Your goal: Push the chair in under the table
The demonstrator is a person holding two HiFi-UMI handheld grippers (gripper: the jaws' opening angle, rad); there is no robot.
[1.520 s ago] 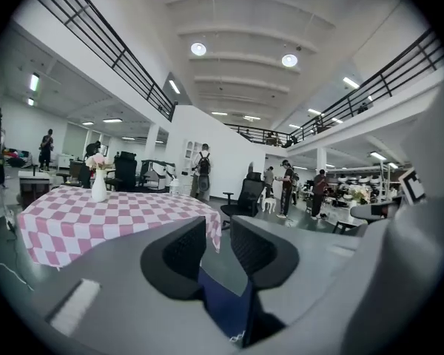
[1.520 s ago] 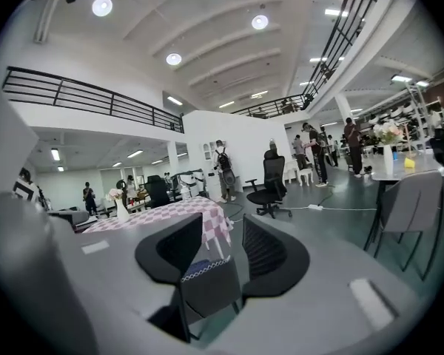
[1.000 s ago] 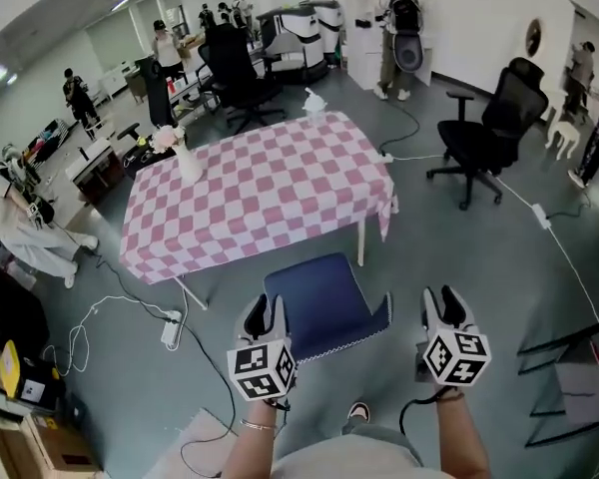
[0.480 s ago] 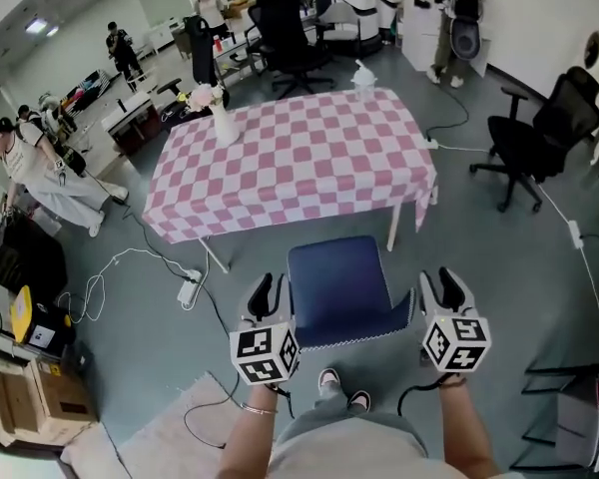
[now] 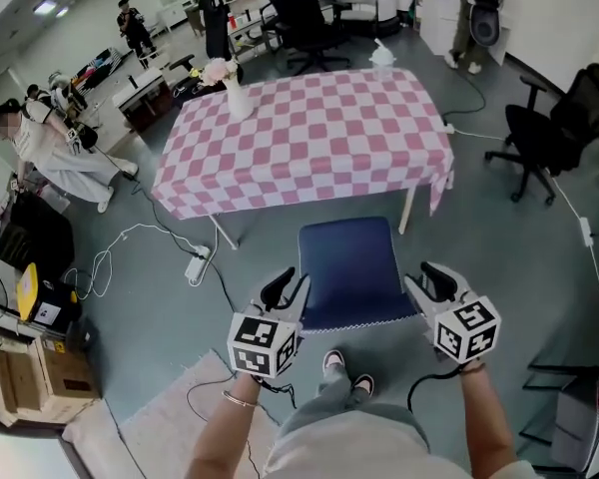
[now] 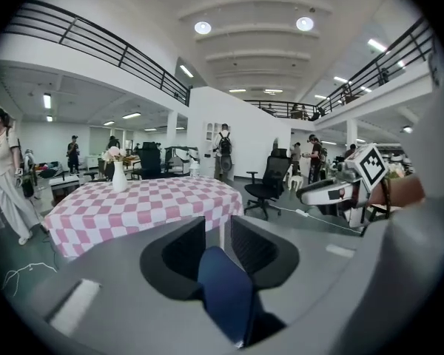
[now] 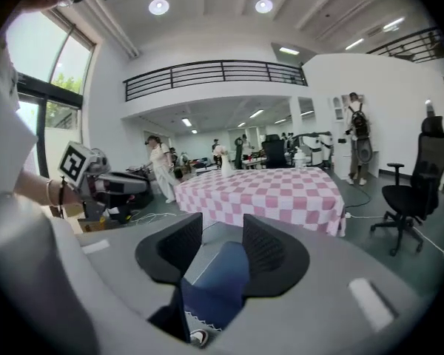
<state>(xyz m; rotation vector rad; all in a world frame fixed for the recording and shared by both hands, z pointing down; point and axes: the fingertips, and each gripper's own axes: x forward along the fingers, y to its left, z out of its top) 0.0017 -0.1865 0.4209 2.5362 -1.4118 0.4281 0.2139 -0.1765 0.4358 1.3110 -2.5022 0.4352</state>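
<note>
A dark-blue moulded chair (image 5: 351,265) stands on the grey floor just short of the pink-and-white checked tabletop (image 5: 319,138), its seat not yet beneath the cloth. The left hand-held gripper (image 5: 285,289) is clenched on the left edge of the chair's back, and the right hand-held gripper (image 5: 430,280) is clenched on the right edge. In both gripper views blurred blue fills the gap between the jaws. The chair's legs are hidden below the seat. A white vase of flowers (image 5: 239,99) stands at the tabletop's far left corner, its detail too small to make out.
</note>
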